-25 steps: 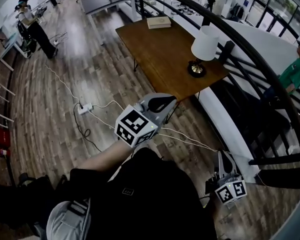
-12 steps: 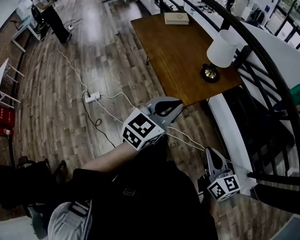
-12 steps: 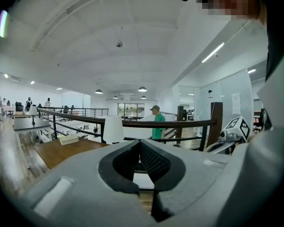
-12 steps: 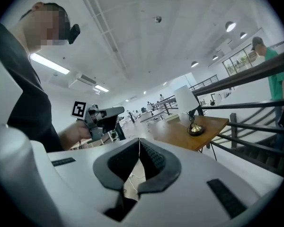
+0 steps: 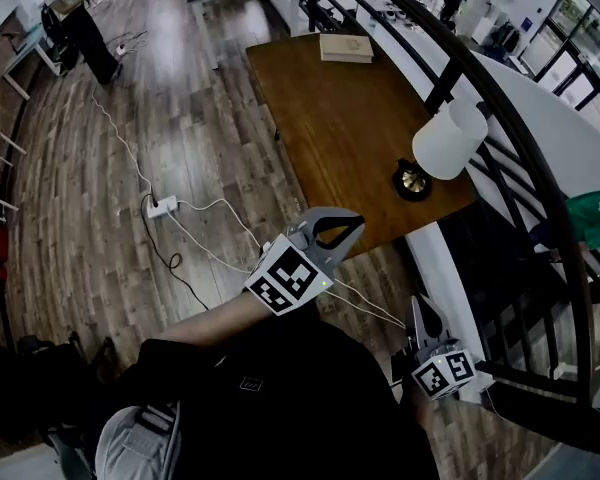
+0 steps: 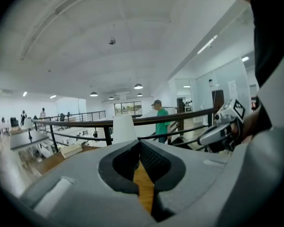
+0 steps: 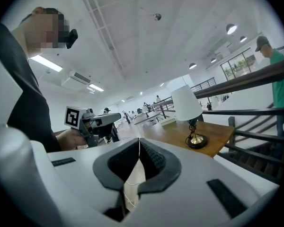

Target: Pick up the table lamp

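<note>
Holding both grippers short of the table, you have nothing in either. Your left gripper: jaws together, tips touching, empty. The head view puts its tips at the near edge of the brown rectangular wooden table. Your right gripper: jaws closed too, empty. It sits nearer you and right of the left one, beside the white ledge under the railing.

Task item: the table lamp has a white tapered shade, a thin dark stem and a round brass base. It stands upright on the table's near right corner, just beside the black curved metal railing. It is well apart from both grippers, no contact. Both gripper views have it ahead of the jaws. It is right of centre in the right gripper view and slightly left of centre in the left gripper view, where only the shade shows above the gripper body.

Rest of scene:
- Pale closed book lies flat at the table's far end.
- White power strip sits on the wood-plank floor left of the table, with white cables running from it.
- Person in a green shirt is beyond the railing on the right.
- Second person stands far left.
</note>
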`<state>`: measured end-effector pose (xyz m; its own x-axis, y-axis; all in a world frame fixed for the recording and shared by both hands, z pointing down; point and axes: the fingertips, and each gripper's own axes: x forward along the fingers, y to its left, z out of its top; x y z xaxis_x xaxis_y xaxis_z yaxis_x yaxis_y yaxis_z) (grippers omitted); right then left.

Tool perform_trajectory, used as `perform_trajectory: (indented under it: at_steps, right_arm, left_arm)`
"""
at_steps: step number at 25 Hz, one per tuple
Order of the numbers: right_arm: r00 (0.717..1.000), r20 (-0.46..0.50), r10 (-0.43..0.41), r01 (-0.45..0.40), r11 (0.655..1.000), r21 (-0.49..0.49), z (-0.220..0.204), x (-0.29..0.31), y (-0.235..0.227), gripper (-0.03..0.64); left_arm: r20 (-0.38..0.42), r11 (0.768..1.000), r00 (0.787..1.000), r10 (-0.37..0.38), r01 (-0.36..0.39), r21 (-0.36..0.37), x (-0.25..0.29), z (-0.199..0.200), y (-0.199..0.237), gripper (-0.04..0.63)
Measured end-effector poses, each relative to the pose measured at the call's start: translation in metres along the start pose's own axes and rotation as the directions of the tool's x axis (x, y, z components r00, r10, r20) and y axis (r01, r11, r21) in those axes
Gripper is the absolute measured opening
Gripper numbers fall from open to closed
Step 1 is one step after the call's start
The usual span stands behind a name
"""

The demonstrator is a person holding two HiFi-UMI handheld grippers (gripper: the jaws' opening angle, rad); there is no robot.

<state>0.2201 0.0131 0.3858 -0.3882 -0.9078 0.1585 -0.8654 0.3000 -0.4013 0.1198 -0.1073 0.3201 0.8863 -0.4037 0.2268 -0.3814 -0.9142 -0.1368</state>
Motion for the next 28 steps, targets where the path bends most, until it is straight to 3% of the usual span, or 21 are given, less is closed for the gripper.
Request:
perform_trajectory:
  at_steps: [2,4,12,20,28]
  right_arm:
    - [1.000,-0.010,0.013,-0.013,1.000,-0.007,0.003,0.021,0.001,0.014]
    - [1.000,-0.016,0.026,-0.026,0.999,-0.027,0.006,0.043,0.001,0.014]
    - [0.999,-0.031,0.037,-0.038,0.999,-0.023,0.008,0.120,-0.045,0.015]
    - [0.985,-0.152,0.084,-0.099,0.991,-0.094,0.009,0.175,-0.098,0.015]
    - [0.977,-0.201,0.070,-0.089,0.992,-0.087,0.009,0.210,-0.146,0.015]
  left_arm:
    - [-0.010,0.996,1.000,-0.021,0.022,0.081,0.005,-0.002,0.005,0.008]
    - [-0.014,0.994,0.999,-0.046,0.047,0.103,0.016,-0.005,0.015,0.008]
    - [0.026,0.994,0.999,-0.032,0.035,-0.099,0.078,-0.007,0.080,0.008]
    - [0.006,0.994,0.999,0.039,-0.039,-0.098,0.135,-0.013,0.125,0.008]
    - [-0.055,0.987,0.997,-0.062,0.053,-0.152,0.182,-0.061,0.109,0.008]
